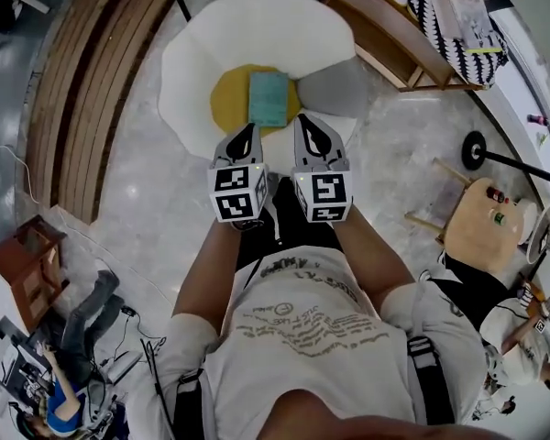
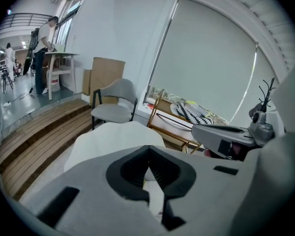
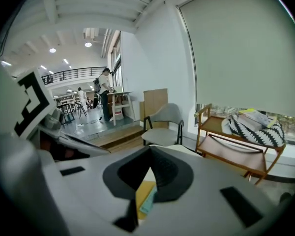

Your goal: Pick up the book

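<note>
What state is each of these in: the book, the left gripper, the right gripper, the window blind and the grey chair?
Book: closed, lying flat on the yellow cushion, not held.
Left gripper: jaws shut, empty.
Right gripper: jaws shut, empty.
Window blind: drawn down.
Grey chair: upright, unoccupied.

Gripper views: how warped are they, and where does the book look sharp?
Head view: even light, book crisp. Left gripper view: strong fisheye, black corners, blind bowed. Right gripper view: same fisheye; book only a blurred teal sliver.
</note>
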Demonstrator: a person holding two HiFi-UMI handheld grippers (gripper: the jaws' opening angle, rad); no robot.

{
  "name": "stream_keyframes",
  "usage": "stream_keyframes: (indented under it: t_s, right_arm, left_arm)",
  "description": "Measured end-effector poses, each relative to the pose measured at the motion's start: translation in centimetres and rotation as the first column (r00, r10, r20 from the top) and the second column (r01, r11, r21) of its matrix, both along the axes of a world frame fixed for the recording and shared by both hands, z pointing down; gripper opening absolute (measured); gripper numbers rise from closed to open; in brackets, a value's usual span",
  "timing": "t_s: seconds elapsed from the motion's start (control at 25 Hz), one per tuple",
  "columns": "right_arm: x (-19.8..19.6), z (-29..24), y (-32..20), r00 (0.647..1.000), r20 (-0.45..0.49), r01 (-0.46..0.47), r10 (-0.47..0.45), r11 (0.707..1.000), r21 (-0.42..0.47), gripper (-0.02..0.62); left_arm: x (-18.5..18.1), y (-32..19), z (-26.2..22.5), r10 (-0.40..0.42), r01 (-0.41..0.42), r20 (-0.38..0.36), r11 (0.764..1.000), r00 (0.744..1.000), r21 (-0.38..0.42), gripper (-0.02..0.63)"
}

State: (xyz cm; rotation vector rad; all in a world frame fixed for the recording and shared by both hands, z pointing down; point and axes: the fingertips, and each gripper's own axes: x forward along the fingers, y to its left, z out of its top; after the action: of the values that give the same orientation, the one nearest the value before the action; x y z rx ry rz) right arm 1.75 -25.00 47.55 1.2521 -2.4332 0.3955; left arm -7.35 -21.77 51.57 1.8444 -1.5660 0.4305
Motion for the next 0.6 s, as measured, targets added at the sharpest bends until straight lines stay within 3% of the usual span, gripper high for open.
stream_keyframes:
  t_s: [0.2,0.36,0.6]
  right_arm:
    - [-0.7,6.7,-0.9,0.999,-0.03,0.024,-0.026,0.997,-0.079,0.025]
    - [-0.8,13.5,-1.2,0.996,-0.078,0.019,-0.031,0.989,-0.147,0.025]
    - [0.4,22.4,-0.3,0.993,-0.117,-0.003,-0.03,0.963,-0.271,0.025]
  left_arm:
    - [-1.0,-0.7,6.1,-0.049,0.048,-0.027,0.998,0.998,-0.033,0.02]
    - [-2.1,-1.2,11.9,-0.041,0.039,-0.041,0.998,0.998,-0.049,0.02]
    - [-1.4,-0.1,21.4,0.0,-0.015,-0.08,0.981,0.997,-0.192,0.02]
